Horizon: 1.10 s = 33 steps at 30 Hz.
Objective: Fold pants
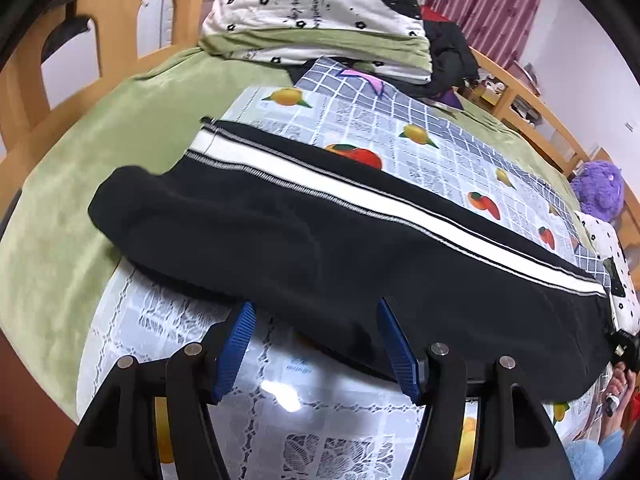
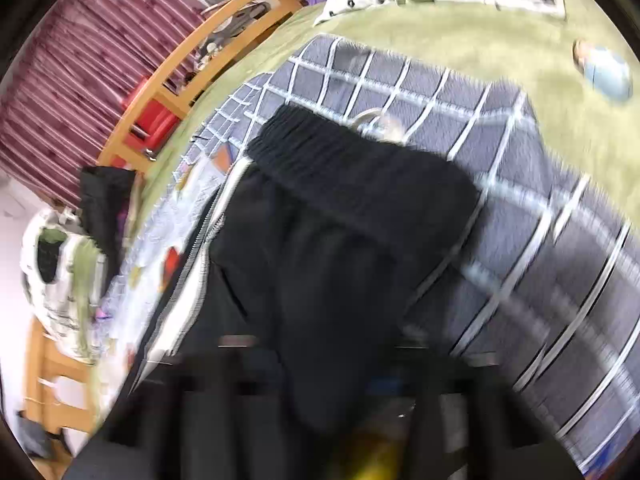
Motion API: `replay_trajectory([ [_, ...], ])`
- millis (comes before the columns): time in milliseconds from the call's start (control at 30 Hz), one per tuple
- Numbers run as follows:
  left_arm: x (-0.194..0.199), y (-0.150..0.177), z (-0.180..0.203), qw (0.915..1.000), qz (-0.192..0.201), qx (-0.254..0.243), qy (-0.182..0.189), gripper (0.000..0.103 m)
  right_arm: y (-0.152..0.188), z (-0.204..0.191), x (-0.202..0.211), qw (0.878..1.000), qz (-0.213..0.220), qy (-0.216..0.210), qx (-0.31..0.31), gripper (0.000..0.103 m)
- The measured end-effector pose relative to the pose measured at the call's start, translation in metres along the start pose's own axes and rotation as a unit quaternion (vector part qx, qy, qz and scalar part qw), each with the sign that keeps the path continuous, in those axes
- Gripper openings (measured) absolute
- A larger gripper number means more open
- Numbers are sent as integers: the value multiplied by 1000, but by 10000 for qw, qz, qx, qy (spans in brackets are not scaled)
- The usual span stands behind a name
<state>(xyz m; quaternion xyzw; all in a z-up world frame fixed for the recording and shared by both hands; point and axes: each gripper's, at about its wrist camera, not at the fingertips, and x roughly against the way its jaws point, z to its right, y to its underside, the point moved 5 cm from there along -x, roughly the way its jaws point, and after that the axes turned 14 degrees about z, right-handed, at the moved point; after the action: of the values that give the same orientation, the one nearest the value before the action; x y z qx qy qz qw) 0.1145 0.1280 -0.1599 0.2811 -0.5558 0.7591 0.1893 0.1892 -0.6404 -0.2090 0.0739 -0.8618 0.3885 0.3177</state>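
Black pants [image 1: 280,240] with a white side stripe lie lengthwise across a fruit-print cloth [image 1: 360,128] on the bed. My left gripper [image 1: 314,306] is open at their near edge. Its blue pads [image 1: 236,344] stand on either side of the hem without pressing it. In the blurred right wrist view the elastic waistband [image 2: 360,168] lies ahead. A bunch of the black fabric runs down into my right gripper [image 2: 328,364] and hides its fingertips, so it looks shut on the pants. In the left wrist view the right gripper [image 1: 624,350] shows at the pants' far right end, with a hand [image 1: 616,392] beneath it.
A folded white-and-green quilt [image 1: 320,12] and dark clothes [image 1: 452,60] are piled at the back. Behind runs a wooden bed rail [image 1: 532,108], and a purple plush toy [image 1: 598,190] sits to the right. A grey checked blanket [image 2: 520,240] and a green cover [image 1: 80,200] surround the pants.
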Motion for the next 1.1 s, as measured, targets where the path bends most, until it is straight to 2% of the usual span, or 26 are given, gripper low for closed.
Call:
replay_trajectory([
  [67,3,-5,6,9999,61,-86,62,61,-20,-18,25,9961,493,-520,508,15],
  [100,7,-6,8,9998,139,-122,113,61,-26,-22,36,9936,727,-592,627,15],
  [167,16,-12,16,9987,360,-212,291,61,-31,-12,35,9958,688,-259,553,17],
  [200,18,-14,19,9984,394,-233,340,61,-32,-4,27,9975,493,-33,509,21],
  [267,22,-19,26,9975,437,-299,476,61,-24,13,9,9981,-121,346,501,21],
  [300,22,-22,28,9972,447,-326,499,61,-20,18,7,9969,-242,471,575,22],
  [333,21,-25,28,9971,461,-367,474,62,-17,23,15,9954,-200,590,724,26],
  [367,19,-30,26,9974,464,-443,318,62,-16,25,26,9930,-53,751,910,35],
  [433,13,-37,20,9976,473,-480,180,62,-17,15,47,9856,235,1021,1327,39],
  [600,-27,-64,0,9984,440,-343,81,62,-17,-47,78,9753,453,889,1969,39],
  [667,-47,-77,-11,9984,477,-287,-100,62,-10,-69,87,9712,521,781,2190,39],
  [733,-63,-88,-19,9985,530,-122,-27,62,-2,-92,95,9669,599,685,2382,39],
  [800,-87,-98,-32,9989,460,38,-104,62,12,-109,99,9638,596,661,2513,41],
  [900,-123,-107,-51,9992,286,99,-254,62,32,-122,98,9639,512,630,2537,41],
  [1000,-141,-107,-67,9988,210,150,-417,61,47,-134,86,9671,374,641,2434,41],
  [1100,-158,-104,-81,9985,28,516,-157,57,58,-140,70,9704,203,623,2324,41],
])
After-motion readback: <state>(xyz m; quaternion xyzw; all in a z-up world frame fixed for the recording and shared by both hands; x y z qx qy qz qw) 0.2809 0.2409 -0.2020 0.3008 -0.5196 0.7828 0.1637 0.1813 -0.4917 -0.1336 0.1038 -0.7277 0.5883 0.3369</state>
